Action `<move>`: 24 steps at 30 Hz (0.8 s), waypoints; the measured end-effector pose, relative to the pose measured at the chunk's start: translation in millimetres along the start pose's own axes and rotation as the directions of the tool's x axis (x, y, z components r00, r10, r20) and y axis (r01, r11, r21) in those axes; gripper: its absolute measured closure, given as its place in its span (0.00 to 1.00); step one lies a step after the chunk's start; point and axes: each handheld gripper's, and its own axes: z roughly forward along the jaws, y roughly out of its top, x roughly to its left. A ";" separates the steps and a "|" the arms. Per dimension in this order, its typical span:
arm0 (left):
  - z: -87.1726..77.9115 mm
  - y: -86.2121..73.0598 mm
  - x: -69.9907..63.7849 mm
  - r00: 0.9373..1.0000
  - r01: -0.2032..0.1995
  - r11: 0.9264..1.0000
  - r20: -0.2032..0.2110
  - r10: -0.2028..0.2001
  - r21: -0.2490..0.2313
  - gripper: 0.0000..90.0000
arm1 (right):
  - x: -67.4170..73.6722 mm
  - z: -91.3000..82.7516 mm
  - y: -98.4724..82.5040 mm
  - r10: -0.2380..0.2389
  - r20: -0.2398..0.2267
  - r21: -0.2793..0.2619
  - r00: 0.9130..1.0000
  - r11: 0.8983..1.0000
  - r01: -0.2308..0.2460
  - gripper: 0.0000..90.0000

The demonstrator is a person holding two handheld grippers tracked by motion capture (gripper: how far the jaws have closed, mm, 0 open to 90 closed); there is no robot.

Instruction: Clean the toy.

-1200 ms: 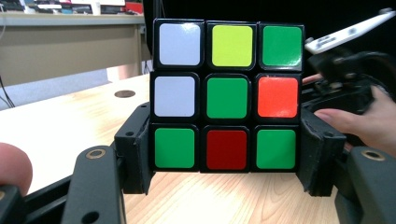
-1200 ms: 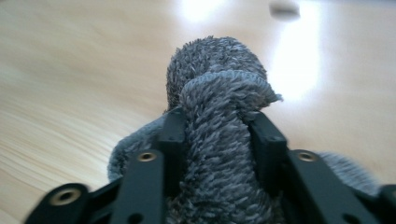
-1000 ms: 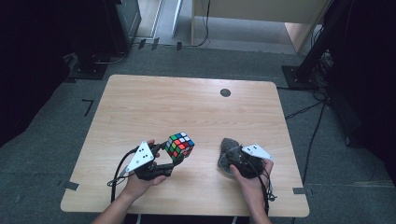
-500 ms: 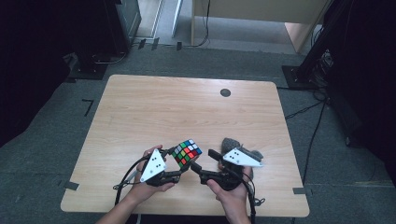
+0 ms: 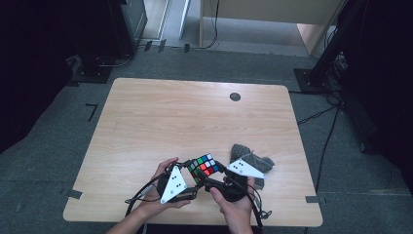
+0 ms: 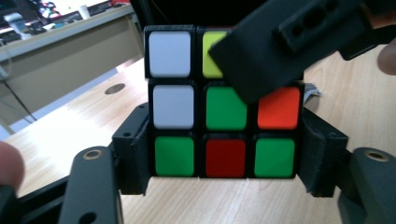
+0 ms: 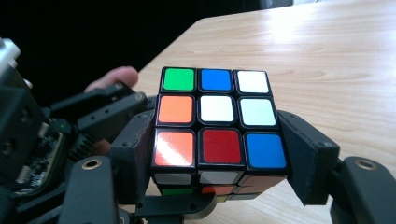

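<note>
A scrambled Rubik's cube [image 5: 204, 165] hangs just above the table's front edge, gripped from both sides. My left gripper [image 5: 194, 172] comes in from the left, shut on the cube's [image 6: 226, 112] bottom layer, with a pad on each side. My right gripper [image 5: 214, 176] comes from the right; its jaws have just been closing and now press on the cube's [image 7: 215, 112] nearest layer. In the left gripper view one black finger [image 6: 280, 51] of the right gripper covers the cube's top right corner. The left gripper [image 7: 102, 112] shows beside the cube in the right gripper view.
A crumpled grey cloth [image 5: 254, 157] lies on the wooden table [image 5: 195, 112] just behind the right hand. A small black round grommet [image 5: 235, 96] sits near the far edge. Dark floor, cables and stands surround the table.
The right hand left the grey cloth, swung left to the cube and closed its jaws on it. The left hand carried the cube a little to the right and nearer.
</note>
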 end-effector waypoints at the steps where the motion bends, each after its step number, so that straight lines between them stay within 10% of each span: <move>1: -0.2 1.9 -0.7 1.000 -0.001 1.000 -0.002 0.001 -0.002 0.34 | 1.5 1.2 -0.7 -0.008 0.005 0.012 1.000 1.000 0.008 0.38; 9: -3.2 5.1 3.7 1.000 0.019 1.000 0.007 -0.019 0.006 0.38 | 5.9 4.8 -3.1 -0.046 0.007 0.012 0.999 0.999 0.046 0.37; 14: -8.7 3.9 24.9 0.989 0.145 0.989 0.004 -0.145 -0.010 0.38 | -2.1 -6.5 4.8 -0.013 -0.073 -0.072 0.997 0.997 0.007 0.27; 18: -17.1 0.9 51.0 0.947 0.320 0.946 0.007 -0.320 -0.054 0.38 | -13.6 -12.4 1.0 0.002 -0.036 -0.145 0.999 0.989 -0.008 0.29; 22: -22.3 -0.7 64.4 0.889 0.458 0.884 0.045 -0.456 -0.097 0.38 | -13.1 5.0 -14.9 -0.028 -0.015 -0.090 1.000 0.996 0.026 0.30; 24: -21.6 0.0 63.5 0.870 0.493 0.864 0.066 -0.488 -0.102 0.38 | -5.9 14.5 -21.1 -0.050 -0.029 -0.065 0.998 0.997 0.048 0.29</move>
